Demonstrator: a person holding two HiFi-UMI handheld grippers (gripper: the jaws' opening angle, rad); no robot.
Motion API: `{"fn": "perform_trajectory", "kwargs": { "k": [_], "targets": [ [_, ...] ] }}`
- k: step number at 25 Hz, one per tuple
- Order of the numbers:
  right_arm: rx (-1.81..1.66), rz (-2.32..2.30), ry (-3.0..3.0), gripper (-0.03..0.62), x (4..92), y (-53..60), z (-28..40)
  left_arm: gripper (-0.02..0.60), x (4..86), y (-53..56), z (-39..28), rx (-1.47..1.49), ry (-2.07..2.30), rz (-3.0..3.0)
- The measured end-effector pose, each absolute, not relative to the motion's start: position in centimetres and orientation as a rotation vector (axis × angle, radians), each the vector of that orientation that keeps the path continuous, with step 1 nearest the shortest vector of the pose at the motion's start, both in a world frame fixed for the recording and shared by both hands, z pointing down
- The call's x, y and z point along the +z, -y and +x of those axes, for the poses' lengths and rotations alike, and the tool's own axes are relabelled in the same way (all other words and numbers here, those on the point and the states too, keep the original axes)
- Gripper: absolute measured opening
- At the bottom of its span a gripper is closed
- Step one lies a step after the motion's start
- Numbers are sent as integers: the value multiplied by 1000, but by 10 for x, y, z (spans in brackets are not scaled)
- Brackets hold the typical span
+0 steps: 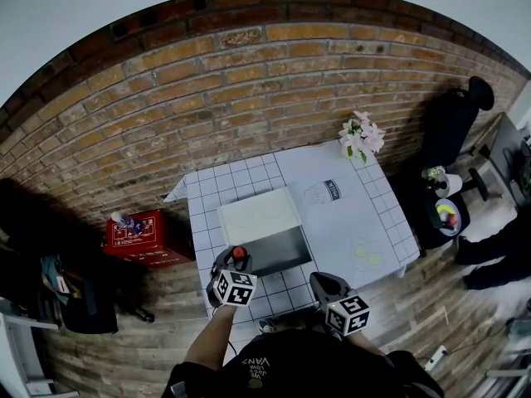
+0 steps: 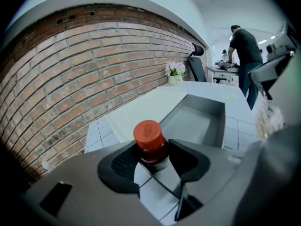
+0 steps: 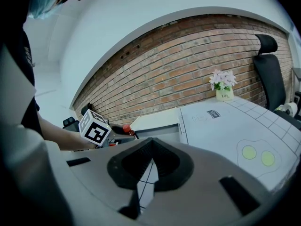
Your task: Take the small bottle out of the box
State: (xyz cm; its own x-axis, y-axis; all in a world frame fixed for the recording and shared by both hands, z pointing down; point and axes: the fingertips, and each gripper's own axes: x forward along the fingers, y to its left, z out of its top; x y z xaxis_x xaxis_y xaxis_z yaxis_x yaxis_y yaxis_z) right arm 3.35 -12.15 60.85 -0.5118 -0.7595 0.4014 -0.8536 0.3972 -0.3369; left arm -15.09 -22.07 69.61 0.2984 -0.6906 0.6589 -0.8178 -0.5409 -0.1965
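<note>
I find my left gripper (image 2: 153,150) clamped on the small bottle (image 2: 148,134), red cap up, over the tiled table (image 2: 96,133) just short of the box (image 2: 217,124). My right gripper (image 3: 150,149) is closed and empty.

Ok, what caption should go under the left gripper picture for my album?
Left gripper grips the small bottle in front of the open box.

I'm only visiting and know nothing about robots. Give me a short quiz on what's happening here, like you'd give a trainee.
1. What colour is the cap of the small bottle? A red, B blue, C green.
2. True or false: the right gripper holds something between its fingers.
3. Which gripper has the bottle between its fingers?
Key: 1 A. 2 False, its fingers are shut with nothing between them. 3 The left gripper.
</note>
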Motion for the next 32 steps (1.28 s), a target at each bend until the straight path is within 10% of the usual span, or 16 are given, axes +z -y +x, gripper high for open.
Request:
{"fn": "perform_trajectory", "kwargs": {
  "k": [32],
  "targets": [
    [697,1393,2481,-2,598,84,-21,206,626,143,-172,785,1355,2579]
  ]
}}
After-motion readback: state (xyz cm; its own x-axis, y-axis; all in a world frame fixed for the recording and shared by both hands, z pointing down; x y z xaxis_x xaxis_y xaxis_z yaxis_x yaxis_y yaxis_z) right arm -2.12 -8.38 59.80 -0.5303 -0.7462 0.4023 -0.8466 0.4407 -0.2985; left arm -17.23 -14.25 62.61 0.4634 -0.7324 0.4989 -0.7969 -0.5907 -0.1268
